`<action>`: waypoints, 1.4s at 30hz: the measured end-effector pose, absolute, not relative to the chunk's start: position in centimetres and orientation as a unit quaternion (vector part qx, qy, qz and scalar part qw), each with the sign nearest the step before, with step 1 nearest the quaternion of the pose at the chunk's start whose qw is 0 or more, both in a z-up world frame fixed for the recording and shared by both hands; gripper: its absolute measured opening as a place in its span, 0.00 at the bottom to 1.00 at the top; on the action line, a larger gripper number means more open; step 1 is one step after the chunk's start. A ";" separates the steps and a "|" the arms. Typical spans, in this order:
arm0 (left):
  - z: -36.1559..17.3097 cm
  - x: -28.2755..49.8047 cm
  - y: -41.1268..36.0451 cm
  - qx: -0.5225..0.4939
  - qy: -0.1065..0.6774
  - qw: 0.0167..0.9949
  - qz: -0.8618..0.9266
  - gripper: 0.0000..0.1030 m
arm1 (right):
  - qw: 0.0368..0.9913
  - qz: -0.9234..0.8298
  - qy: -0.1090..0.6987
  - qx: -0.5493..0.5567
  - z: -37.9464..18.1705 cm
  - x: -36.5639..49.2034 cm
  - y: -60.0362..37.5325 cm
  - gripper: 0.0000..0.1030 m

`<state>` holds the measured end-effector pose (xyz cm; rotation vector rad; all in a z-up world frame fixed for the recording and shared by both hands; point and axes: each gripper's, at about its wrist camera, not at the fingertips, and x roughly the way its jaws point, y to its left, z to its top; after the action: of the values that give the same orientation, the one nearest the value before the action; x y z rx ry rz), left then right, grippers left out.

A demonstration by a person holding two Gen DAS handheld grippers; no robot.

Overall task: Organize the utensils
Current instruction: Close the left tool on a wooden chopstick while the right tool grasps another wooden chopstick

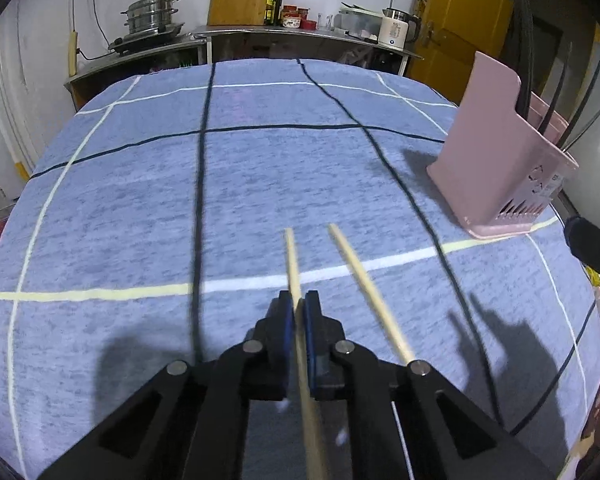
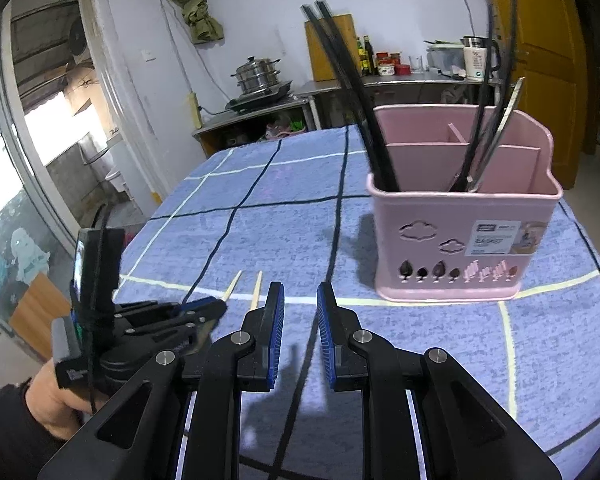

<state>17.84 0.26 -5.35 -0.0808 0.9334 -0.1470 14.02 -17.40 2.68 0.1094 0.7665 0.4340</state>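
The left gripper [image 1: 299,312] is pinched on one wooden chopstick [image 1: 292,264]. The stick runs lengthwise between the pads, tip toward 12 o'clock, well above the blue checked cloth [image 1: 140,200]. A second chopstick [image 1: 364,280] lies just to its right, outside the pads, angled toward 11 o'clock. Whether this one rests on the gripper body or on the cloth cannot be told. In the right wrist view both tips project past the left gripper's nose, which suggests the pair travels together.

The right gripper [image 2: 300,304] is spread and holds nothing. It hovers over the cloth, pointed at the pink caddy [image 2: 460,240], which stands at its 1 o'clock. From the left gripper the caddy stands at 2 o'clock, well apart.

The caddy has divided compartments. Black chopsticks [image 2: 352,92] lean in its left compartment; dark-handled utensils [image 2: 484,128] lean in the middle one. The upright storage keeps handles reachable from above.

Judgement: the gripped stick is in transport toward the caddy. The lengthwise grip leaves much of the stick unsupported, so it may pivot. The second stick is not clamped and may fall.
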 end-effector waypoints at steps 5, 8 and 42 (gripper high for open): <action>-5.4 16.7 3.3 -0.044 0.452 0.890 -0.048 0.06 | 0.892 0.229 0.388 0.040 1.5 14.7 -15.3 0.17; -5.4 16.3 4.9 -0.055 0.453 0.890 -0.028 0.06 | 0.885 0.238 0.398 0.031 0.7 15.3 -13.8 0.17; -5.1 20.9 4.6 -0.007 0.486 0.871 -0.074 0.17 | 0.846 0.236 0.472 -0.071 -4.4 22.1 -5.9 0.17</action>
<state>20.91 4.63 -5.14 -0.0154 1.0151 -0.1543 22.11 -5.90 -4.37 -0.1500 0.9957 0.4970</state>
